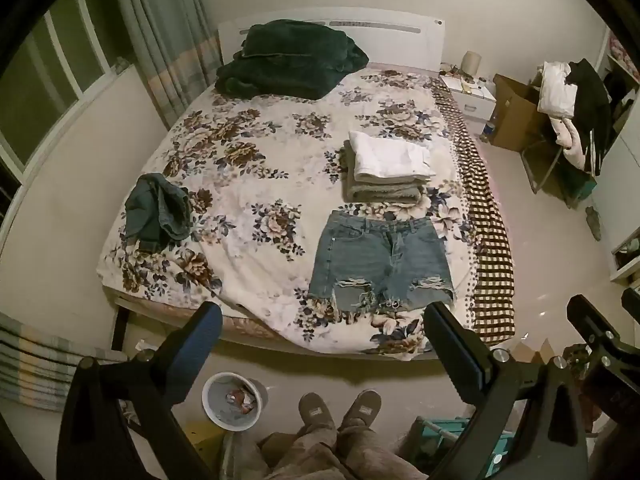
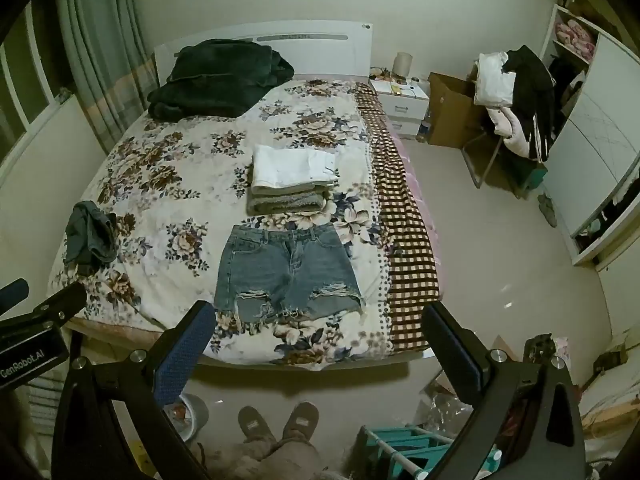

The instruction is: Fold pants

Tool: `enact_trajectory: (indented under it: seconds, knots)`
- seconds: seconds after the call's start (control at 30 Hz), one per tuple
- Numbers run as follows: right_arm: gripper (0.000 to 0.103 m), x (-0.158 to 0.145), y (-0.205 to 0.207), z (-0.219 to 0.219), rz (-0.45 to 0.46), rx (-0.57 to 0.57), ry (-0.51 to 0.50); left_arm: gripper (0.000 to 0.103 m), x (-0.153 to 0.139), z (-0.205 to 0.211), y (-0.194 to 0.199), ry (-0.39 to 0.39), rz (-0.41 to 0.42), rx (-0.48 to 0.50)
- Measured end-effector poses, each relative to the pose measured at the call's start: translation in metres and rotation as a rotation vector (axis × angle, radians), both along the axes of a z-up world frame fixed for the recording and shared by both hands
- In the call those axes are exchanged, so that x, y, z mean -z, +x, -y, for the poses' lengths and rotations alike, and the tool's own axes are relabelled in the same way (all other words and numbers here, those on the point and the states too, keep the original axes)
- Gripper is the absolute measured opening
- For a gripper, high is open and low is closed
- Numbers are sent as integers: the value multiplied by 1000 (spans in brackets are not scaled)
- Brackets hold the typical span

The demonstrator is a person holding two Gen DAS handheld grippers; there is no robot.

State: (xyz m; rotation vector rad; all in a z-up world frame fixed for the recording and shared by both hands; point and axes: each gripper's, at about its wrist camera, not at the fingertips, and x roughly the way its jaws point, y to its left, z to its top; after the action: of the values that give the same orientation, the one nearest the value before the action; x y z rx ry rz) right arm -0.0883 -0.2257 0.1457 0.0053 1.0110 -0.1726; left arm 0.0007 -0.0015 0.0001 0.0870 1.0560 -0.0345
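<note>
Ripped blue denim shorts [image 1: 382, 262] lie flat on the floral bedspread [image 1: 248, 184] near the foot of the bed, waistband toward the headboard; they also show in the right wrist view [image 2: 286, 274]. My left gripper [image 1: 322, 320] is open and empty, held above the floor short of the bed's foot edge. My right gripper [image 2: 316, 318] is open and empty too, just short of the shorts' frayed hems. The right gripper shows at the right edge of the left wrist view [image 1: 600, 332].
A stack of folded clothes [image 1: 386, 170] sits behind the shorts. A crumpled dark denim garment [image 1: 158, 212] lies at the bed's left side, a dark green blanket [image 1: 288, 60] by the headboard. A waste bin [image 1: 232, 404], my slippered feet [image 1: 340, 410] and a teal rack [image 2: 404, 446] are on the floor.
</note>
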Motion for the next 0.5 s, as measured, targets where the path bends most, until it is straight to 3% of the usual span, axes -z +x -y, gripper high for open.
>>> enact_trajectory:
  seconds: [0.5]
  knots:
    - [103,-8,-2,3,13,-5,10,103,-4,4,-3,-14,17,-1]
